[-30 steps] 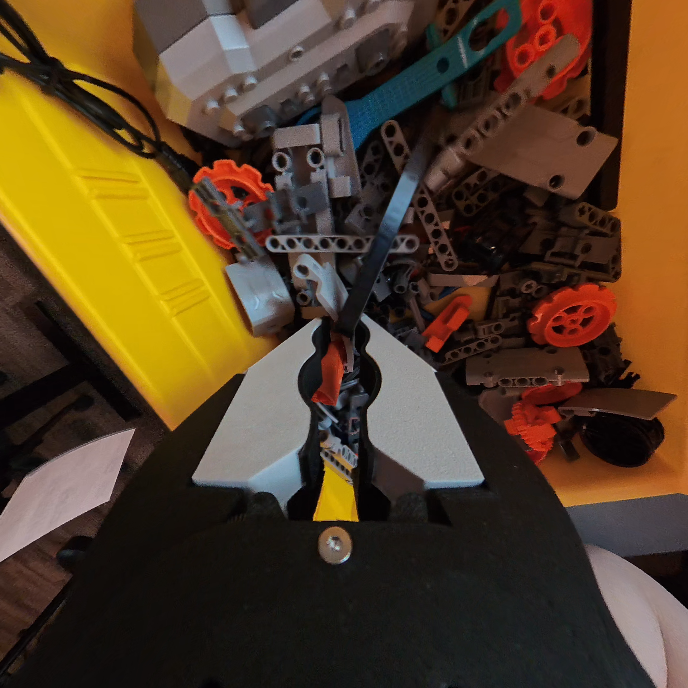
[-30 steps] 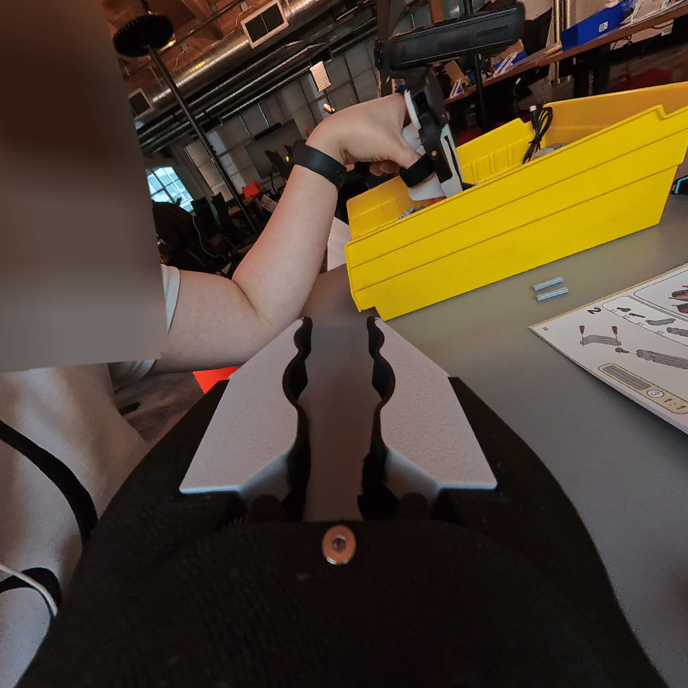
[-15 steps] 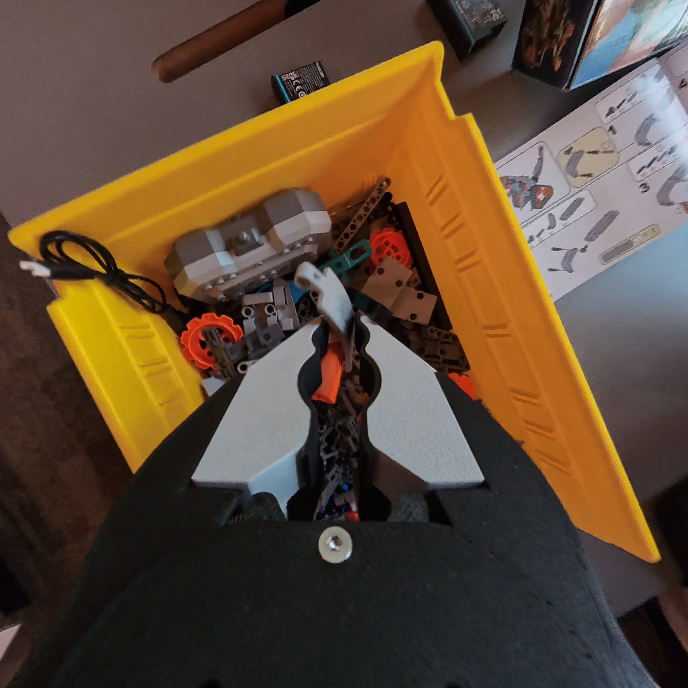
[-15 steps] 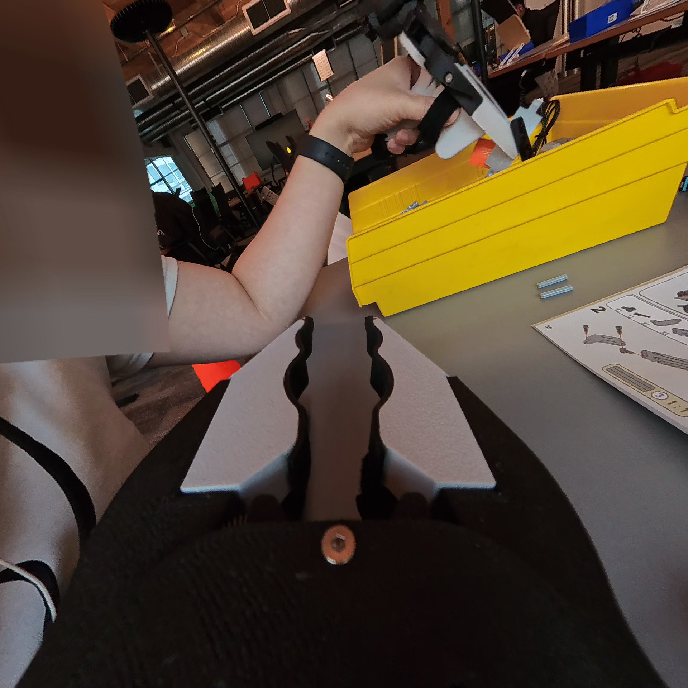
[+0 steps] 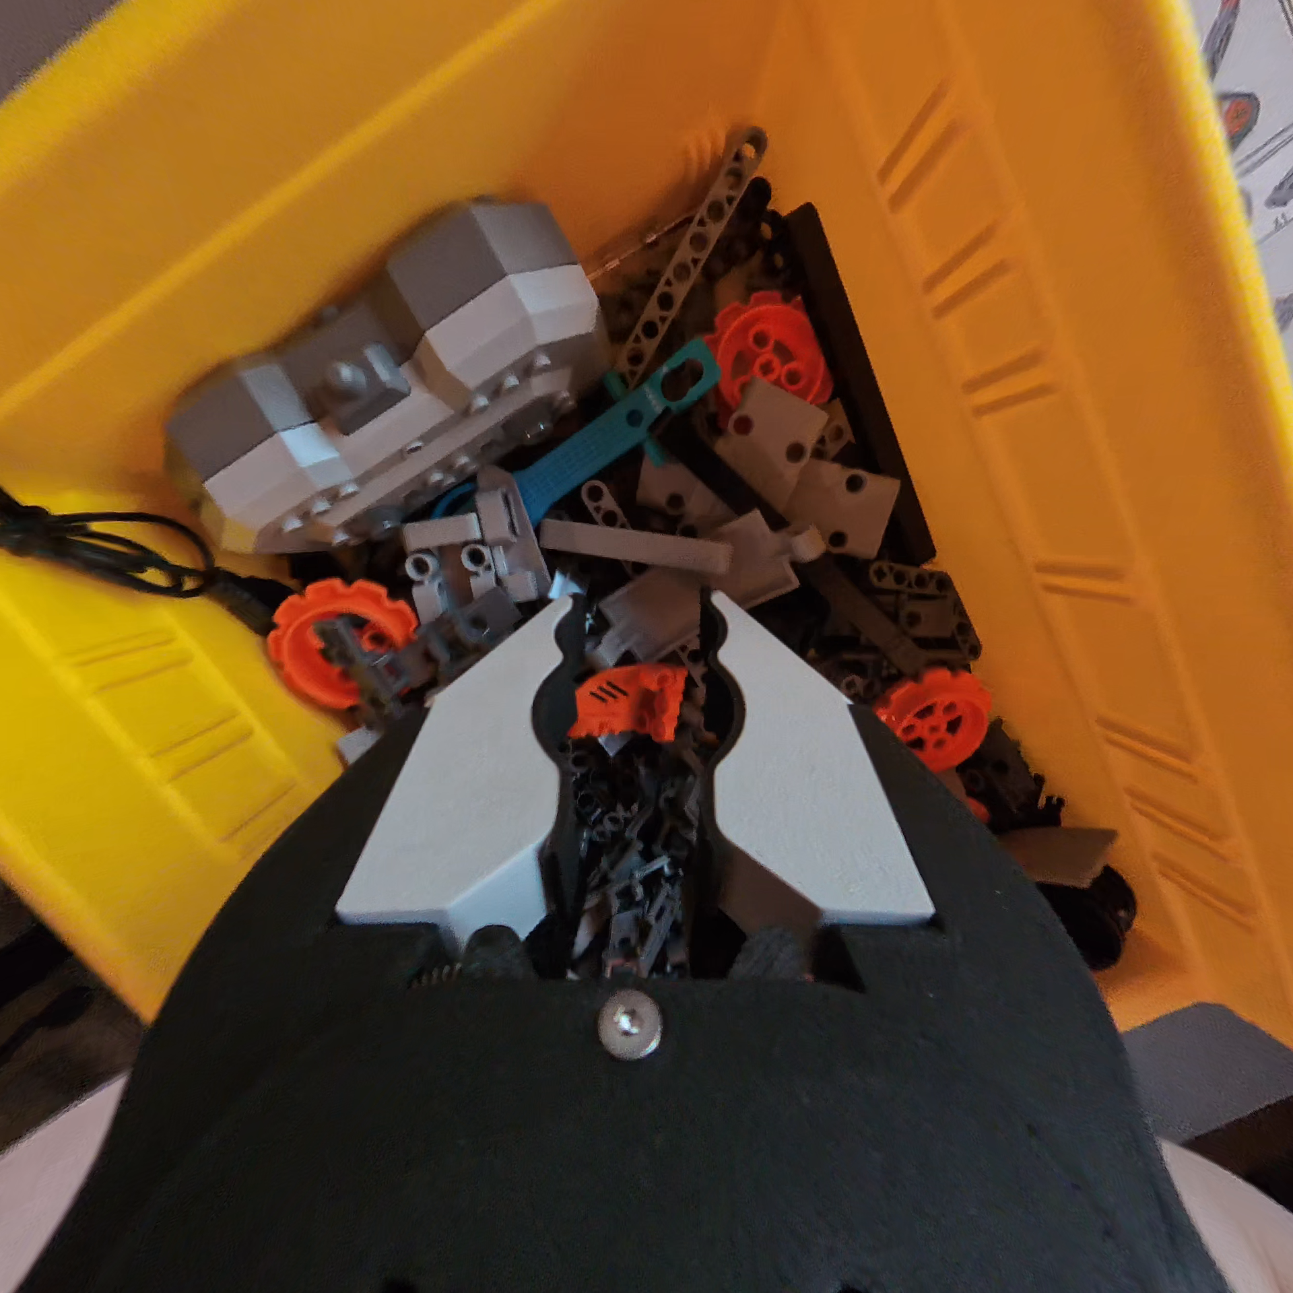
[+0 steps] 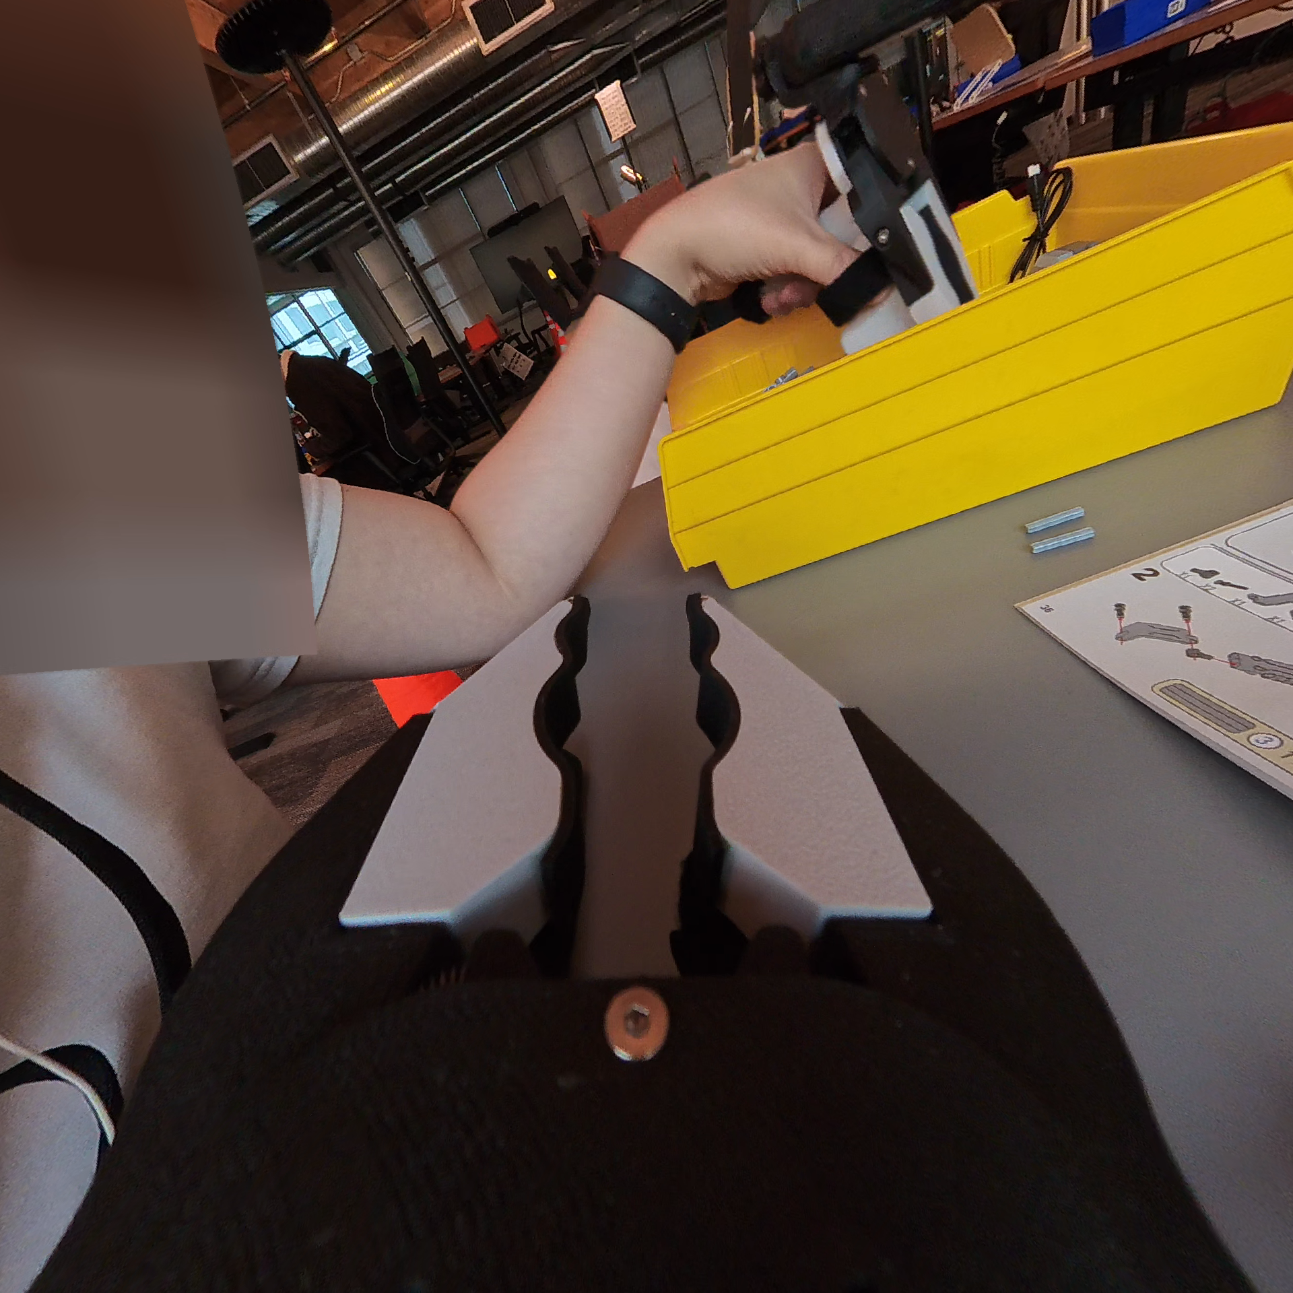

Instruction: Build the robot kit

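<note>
Left gripper (image 5: pixel 640 602): fingers parted, pointed down into the yellow bin (image 5: pixel 1049 350), close over the heap of building parts. An orange panel piece (image 5: pixel 626 700) shows in the gap between my fingers. I cannot tell if it touches the pads or just lies on the pile below. A grey flat piece (image 5: pixel 647 619) sits right at the fingertips.

Around it in the bin:
- a big grey-and-white block (image 5: pixel 392 392), far left
- a teal beam (image 5: pixel 616 434) beside the block
- a long grey holed beam (image 5: pixel 693 245) leaning on the far wall
- orange wheels left (image 5: pixel 336 644), right (image 5: pixel 934 717) and far (image 5: pixel 766 357)
- a black cable (image 5: pixel 105 553) draped over the left rim

This view is blurred, so the small dark parts are not readable.

Right gripper (image 6: pixel 637 609): released, nothing between the fingers, held low over the grey surface (image 6: pixel 909 700) at its near edge, well apart from the bin. From here I see my left hand (image 6: pixel 742 231) tipping the other gripper over the bin's near wall. Two pale blue pins (image 6: pixel 1060 530) lie side by side on the surface, just right of the bin's near corner. A printed instruction sheet (image 6: pixel 1189 665) lies farther right.
</note>
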A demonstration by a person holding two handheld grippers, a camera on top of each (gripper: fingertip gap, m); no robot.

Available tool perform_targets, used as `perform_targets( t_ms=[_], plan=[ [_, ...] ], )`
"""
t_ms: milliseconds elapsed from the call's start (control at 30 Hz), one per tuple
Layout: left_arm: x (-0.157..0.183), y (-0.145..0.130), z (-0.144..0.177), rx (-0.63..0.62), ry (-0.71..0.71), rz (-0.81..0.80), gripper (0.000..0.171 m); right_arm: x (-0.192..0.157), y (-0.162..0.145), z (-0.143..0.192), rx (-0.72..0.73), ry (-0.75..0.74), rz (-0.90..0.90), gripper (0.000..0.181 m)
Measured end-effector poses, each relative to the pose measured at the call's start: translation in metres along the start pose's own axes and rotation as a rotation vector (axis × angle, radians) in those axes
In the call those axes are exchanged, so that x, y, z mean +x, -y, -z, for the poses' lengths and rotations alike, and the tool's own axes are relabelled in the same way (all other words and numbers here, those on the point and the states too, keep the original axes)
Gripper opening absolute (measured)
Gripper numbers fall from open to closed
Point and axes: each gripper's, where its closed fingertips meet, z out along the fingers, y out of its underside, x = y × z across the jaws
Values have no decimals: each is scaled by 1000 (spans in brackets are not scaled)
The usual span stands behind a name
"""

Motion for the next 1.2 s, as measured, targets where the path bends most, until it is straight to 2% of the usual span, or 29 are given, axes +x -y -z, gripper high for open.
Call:
perform_targets(
  t_ms=[100, 233, 300, 367, 500, 600, 667, 767, 900, 933, 1000, 1067, 1200],
  plan=[
    [-5, -4, -4, -16, -5, 47, 19, 0, 0, 0, 1, 0, 2, 28],
    [-5, -27, 2, -113, 24, 12, 17, 0, 1, 0, 4, 4, -9, 28],
    [4, -35, 4, -141, -23, 26, 12, 0, 0, 0, 4, 9, -15, 28],
    [14, -47, 5, -191, -83, 45, 0, -1, -1, 0, -2, 12, -17, 28],
    [18, -78, 9, -316, -121, 59, 1, -1, 0, 0, -2, 10, -11, 28],
    [9, -62, 14, -224, -87, 75, 13, -1, 0, 0, 3, 13, -17, 28],
    [-6, -42, 17, -134, -3, 62, 20, -1, 0, 0, 2, 16, -20, 28],
    [-12, -15, 13, -24, 43, 26, 20, -2, 0, 0, 1, 18, -18, 28],
    [-6, -32, -4, -163, 25, -8, 12, -2, 0, 0, 1, 20, -20, 28],
    [-1, -35, -5, -177, 8, -17, 16, -2, 1, 0, 4, 19, -20, 28],
    [8, -40, -3, -193, -36, -10, 12, -2, 2, 1, 8, 20, -21, 28],
    [9, -51, -2, -245, -42, 22, 28, -3, 2, 1, 10, 24, -26, 28],
    [-4, -58, 2, -252, -5, 65, 29, -3, 2, 1, 10, 27, -28, 28]
  ],
)
